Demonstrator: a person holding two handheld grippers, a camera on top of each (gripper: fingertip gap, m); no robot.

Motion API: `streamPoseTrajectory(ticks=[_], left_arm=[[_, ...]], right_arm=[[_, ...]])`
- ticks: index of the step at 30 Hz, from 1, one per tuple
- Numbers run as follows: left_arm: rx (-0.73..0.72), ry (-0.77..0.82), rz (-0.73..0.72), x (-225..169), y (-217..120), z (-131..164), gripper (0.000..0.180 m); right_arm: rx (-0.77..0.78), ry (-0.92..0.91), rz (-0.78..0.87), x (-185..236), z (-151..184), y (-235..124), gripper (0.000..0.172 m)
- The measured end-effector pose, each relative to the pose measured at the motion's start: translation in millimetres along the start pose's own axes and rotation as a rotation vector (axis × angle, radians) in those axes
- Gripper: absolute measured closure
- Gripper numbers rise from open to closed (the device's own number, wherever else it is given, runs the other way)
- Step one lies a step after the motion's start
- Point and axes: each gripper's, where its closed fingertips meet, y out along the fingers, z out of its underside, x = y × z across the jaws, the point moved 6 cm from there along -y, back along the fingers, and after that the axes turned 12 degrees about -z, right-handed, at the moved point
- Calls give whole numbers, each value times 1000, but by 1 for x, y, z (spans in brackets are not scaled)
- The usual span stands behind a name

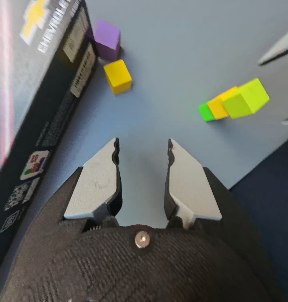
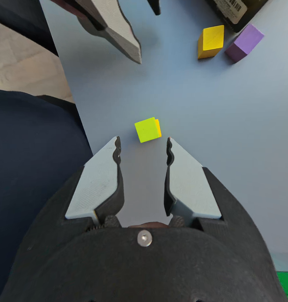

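The left gripper [image 1: 143,140] stands with its fingers well apart and nothing between them; only bare blue-grey tabletop [image 1: 181,49] shows in the gap. The right gripper [image 2: 144,138] is likewise spread wide and holds nothing; its fingertips flank, without touching, a lime-green cube [image 2: 146,130] at frame centre. That cube tops a stack: in the left wrist view, at right of frame, the stack reads lime-green cube, orange-yellow cube [image 1: 217,107], then bright green cube [image 1: 205,112] on the table. The stack stands free of both grippers, slightly offset layer to layer. Two cubes lie loose: a yellow cube [image 1: 118,76] and a purple cube [image 1: 108,40], upper left in the left wrist view, near each other and just beside a dark printed carton [image 1: 42,98]. The carton is closed as far as visible; its contents cannot be told. No open container appears.
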Motion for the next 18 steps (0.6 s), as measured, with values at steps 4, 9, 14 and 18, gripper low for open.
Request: streamPoseTrajectory(ticks=[4, 9, 14, 18], left_arm=[[-22, -39, -101, 7, 20, -31, 117], [23, -2, -160, 1, 49, -54, 121], [75, 10, -220, 5, 68, -62, 150], [52, 67, -128, -5, 64, -68, 153]], right_arm=[[-158, 99, -39, 1, 9, -25, 118], [-273, 200, -16, -7, 35, -47, 121], [-317, 281, -1, -10, 66, -55, 123], [-350, 317, -8, -9, 84, -60, 124]])
